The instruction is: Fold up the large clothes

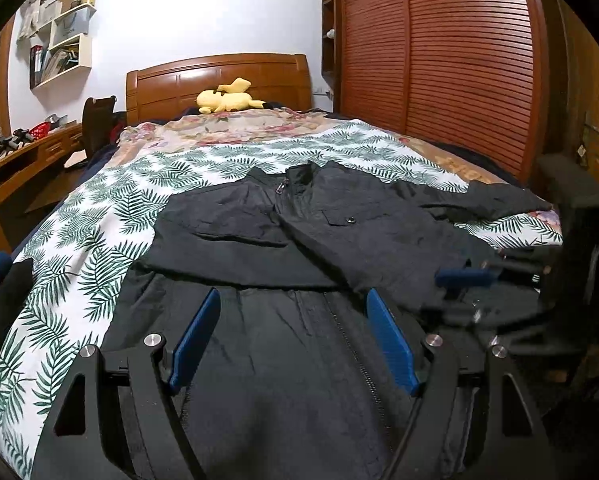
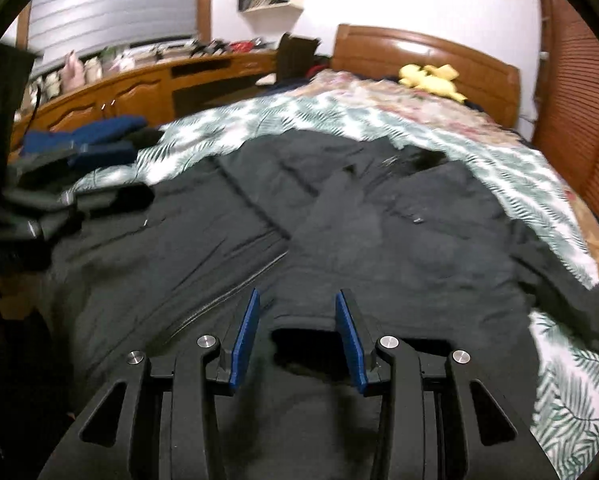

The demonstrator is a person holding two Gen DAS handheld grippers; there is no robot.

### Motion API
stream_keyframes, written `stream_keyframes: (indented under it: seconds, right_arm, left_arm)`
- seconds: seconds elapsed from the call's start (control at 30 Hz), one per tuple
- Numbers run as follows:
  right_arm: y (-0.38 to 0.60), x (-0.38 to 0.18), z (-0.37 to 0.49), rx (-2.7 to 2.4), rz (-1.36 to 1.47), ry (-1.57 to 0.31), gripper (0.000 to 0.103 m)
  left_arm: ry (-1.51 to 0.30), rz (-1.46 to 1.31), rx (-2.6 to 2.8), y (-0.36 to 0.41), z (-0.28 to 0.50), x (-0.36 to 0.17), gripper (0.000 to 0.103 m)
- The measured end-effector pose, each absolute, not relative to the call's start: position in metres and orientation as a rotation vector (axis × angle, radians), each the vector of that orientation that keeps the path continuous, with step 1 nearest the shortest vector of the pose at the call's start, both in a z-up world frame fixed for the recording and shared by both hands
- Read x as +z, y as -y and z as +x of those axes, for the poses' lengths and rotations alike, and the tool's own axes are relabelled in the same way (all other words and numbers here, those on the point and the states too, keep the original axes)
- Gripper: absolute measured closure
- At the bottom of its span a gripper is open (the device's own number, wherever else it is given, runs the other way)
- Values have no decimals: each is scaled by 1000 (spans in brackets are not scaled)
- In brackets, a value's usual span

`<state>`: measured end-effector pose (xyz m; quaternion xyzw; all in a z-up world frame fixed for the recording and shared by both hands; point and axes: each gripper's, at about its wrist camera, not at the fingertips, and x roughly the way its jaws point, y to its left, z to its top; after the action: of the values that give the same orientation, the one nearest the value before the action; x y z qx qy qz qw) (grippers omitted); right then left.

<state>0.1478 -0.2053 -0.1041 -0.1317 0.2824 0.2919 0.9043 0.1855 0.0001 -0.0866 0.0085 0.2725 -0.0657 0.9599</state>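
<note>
A large black zip jacket (image 1: 299,232) lies front up on the leaf-print bedsheet (image 1: 99,220), collar toward the headboard. One sleeve is folded across the chest and the other trails off to the right. My left gripper (image 1: 293,294) hangs open and wide over the jacket's lower front by the zipper, holding nothing. My right gripper (image 2: 298,294) is open over the jacket (image 2: 379,220), with a sleeve cuff (image 2: 299,330) lying loose between its blue fingers (image 2: 245,336). In the left wrist view it shows blurred at the right, one blue finger (image 1: 465,278) above the jacket's side.
A yellow plush toy (image 1: 227,98) rests by the wooden headboard (image 1: 219,76). A slatted wardrobe (image 1: 459,60) stands along the bed's right side. Folded dark and blue clothes (image 2: 79,152) are stacked at the bed's left edge, beside a long wooden desk (image 2: 139,84).
</note>
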Motion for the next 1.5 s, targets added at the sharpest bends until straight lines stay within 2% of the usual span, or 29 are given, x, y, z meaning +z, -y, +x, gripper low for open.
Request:
stream_keyframes:
  seconds: [0.17, 0.23, 0.27, 0.3, 0.43, 0.87, 1.07, 1.27, 1.33, 1.47, 1.5]
  right_arm:
    - [200, -122, 162, 569, -321, -635, 63]
    - [206, -125, 171, 549, -304, -653, 79]
    - [210, -127, 176, 544, -291, -665, 82]
    - [211, -125, 178, 537, -279, -670, 92]
    - [216, -114, 178, 527, -229, -652, 97]
    - [222, -41, 109, 637, -134, -484, 97]
    - [243, -55, 131, 529, -138, -502, 97]
    - [276, -81, 168, 329, -131, -560, 97]
    - [286, -90, 177, 272, -153, -579, 87]
    - [285, -93, 187, 207, -182, -584, 75]
    - [277, -89, 188, 199, -187, -585, 67]
  left_arm:
    - [-546, 14, -126, -4, 183, -85, 26]
    - [-541, 8, -127, -6, 181, -83, 26]
    - [-537, 4, -129, -7, 181, -82, 26]
    - [-535, -1, -130, -9, 180, -81, 26]
    - [-519, -20, -142, -15, 175, -75, 26]
    - [-437, 42, -152, -17, 155, -37, 26]
    - [-416, 65, -175, -10, 176, -29, 26]
    - [-443, 19, -222, -6, 218, -47, 26]
    - [-462, -7, -234, -5, 234, -59, 26]
    - [-513, -8, -255, 1, 258, -87, 26]
    - [-534, -10, -264, 2, 264, -96, 26]
